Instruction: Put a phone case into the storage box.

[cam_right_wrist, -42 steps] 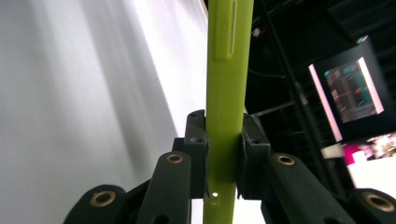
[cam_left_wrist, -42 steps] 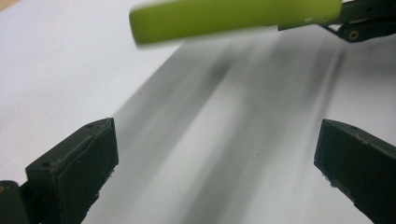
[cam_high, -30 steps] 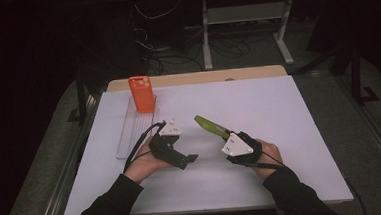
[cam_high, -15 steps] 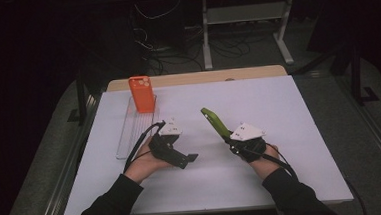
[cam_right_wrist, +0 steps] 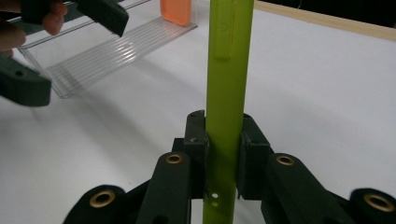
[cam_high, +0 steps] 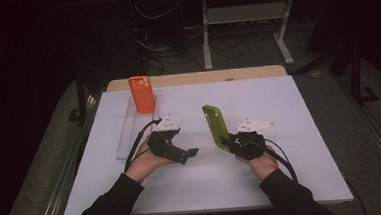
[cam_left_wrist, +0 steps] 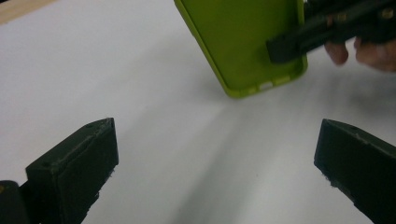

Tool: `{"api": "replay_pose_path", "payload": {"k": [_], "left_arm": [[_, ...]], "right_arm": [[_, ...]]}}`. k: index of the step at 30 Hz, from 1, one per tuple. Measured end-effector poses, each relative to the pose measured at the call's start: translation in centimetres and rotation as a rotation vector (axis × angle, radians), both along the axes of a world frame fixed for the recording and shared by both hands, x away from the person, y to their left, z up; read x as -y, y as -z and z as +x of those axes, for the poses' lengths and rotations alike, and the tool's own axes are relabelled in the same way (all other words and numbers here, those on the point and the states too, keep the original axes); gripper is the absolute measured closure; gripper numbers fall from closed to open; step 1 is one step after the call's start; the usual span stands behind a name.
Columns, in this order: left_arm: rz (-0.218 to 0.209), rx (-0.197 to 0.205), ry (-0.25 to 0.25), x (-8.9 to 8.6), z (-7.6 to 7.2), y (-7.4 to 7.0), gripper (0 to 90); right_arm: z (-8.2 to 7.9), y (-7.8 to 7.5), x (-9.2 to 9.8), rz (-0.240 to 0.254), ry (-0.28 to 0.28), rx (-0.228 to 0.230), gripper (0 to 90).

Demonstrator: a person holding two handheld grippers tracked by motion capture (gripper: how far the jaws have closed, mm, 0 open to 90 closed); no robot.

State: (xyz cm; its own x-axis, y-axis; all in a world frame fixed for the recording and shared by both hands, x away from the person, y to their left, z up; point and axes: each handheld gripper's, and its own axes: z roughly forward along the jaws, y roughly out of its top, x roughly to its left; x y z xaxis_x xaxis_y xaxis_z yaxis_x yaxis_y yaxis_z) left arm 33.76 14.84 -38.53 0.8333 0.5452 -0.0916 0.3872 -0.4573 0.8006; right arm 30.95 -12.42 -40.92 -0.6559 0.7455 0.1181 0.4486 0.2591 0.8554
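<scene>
Lime-green phone case [cam_high: 215, 126], edge-on, clamped in right gripper [cam_high: 226, 141]; left gripper [cam_high: 193, 151] apart.

Left tongs [cam_high: 193, 151] agape, right tongs [cam_high: 224, 141] clamped.

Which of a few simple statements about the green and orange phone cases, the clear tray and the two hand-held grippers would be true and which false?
1. The right hand-held gripper is clamped on the lime-green soft phone case. True.
2. The left hand-held gripper holds the orange phone case. False: its jaws stand open with nothing between them.
3. The orange phone case stands upright at the far end of the clear ribbed plastic tray. True.
4. The lime-green case lies flat in the tray. False: it is held above the white table, clear of the tray.
5. The two cases touch each other. False: they are well apart.
</scene>
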Motion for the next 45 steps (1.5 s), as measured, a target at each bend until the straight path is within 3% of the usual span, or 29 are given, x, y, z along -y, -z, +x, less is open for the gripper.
{"api": "replay_pose_path", "payload": {"k": [8,12,27,36,42,45], "left_arm": [[-0.084,-0.016,-0.032,-0.1,0.4,-0.7,0.0],[-0.1,-0.007,-0.038,0.1,0.5,-0.9,0.0],[-0.142,-0.009,-0.046,0.9,0.5,-0.8,0.0],[-0.143,0.002,-0.027,1.2,0.5,-0.7,0.0],[-0.147,-0.016,-0.043,1.3,0.6,-0.3,0.0],[-0.171,-0.026,-0.055,1.3,0.7,-0.3,0.0]], "right_arm": [[-0.5,-0.1,-1.0,0.007,-0.018,-0.007,75.7],[-0.6,0.0,-1.5,0.011,-0.036,-0.005,75.6],[-1.4,0.2,-3.7,0.03,-0.093,-0.007,75.6],[-1.9,0.3,-5.0,0.038,-0.119,-0.011,75.6],[-2.0,0.4,-5.6,0.039,-0.131,-0.009,75.7],[-2.2,0.5,-5.8,0.039,-0.137,-0.016,75.6]]}}
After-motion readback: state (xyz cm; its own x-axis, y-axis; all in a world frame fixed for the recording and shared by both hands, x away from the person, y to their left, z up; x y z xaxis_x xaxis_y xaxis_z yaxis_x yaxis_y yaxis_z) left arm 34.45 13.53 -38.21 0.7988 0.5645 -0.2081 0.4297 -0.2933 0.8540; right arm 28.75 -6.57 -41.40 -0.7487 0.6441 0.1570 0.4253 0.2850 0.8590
